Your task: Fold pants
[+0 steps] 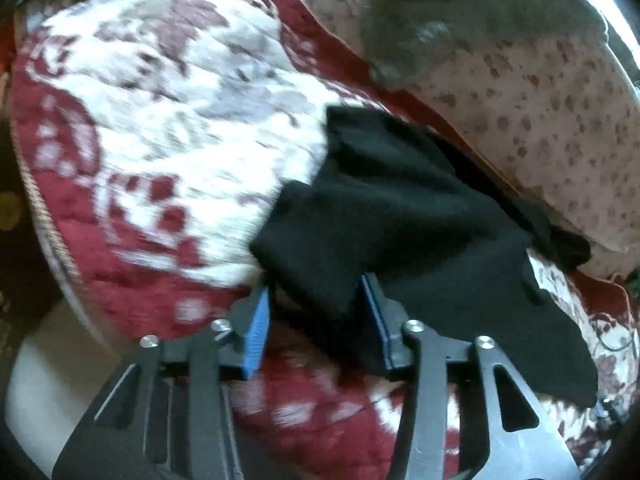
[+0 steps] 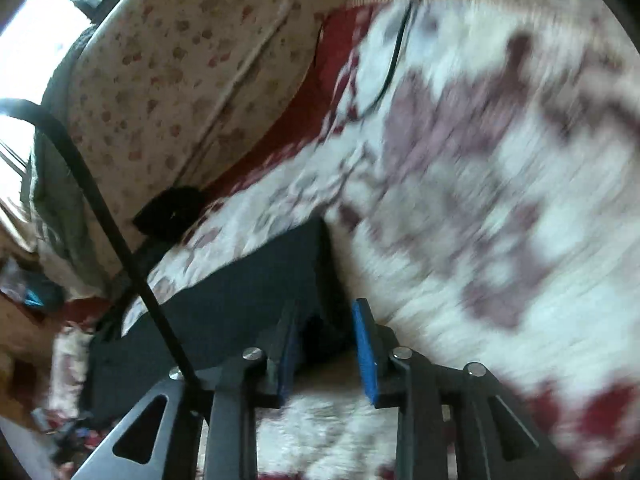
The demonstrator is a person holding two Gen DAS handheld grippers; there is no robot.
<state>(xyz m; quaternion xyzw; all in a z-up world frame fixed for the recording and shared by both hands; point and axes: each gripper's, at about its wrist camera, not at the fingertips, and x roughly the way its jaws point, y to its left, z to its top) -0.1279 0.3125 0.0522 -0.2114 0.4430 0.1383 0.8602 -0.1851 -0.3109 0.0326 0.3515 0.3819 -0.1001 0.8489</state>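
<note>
The black pants (image 1: 384, 208) lie bunched on a red and white patterned bedspread (image 1: 160, 120). In the left wrist view, my left gripper (image 1: 316, 292) has its blue-padded fingers (image 1: 256, 320) on either side of a fold of the pants, and the cloth hangs between them, lifted. In the right wrist view, my right gripper (image 2: 326, 316) has a corner of the dark pants (image 2: 248, 292) between its blue pads (image 2: 366, 352). A black strap end (image 2: 170, 214) of the pants lies further off on the bedspread (image 2: 480, 160).
A floral pillow (image 1: 540, 112) lies behind the pants with a grey garment (image 1: 460, 20) on it; the pillow also shows in the right wrist view (image 2: 180, 80). A thin black cable (image 2: 394, 52) crosses the bedspread. A black cord (image 2: 100, 208) runs past my right gripper. The bed edge (image 1: 44, 232) is at left.
</note>
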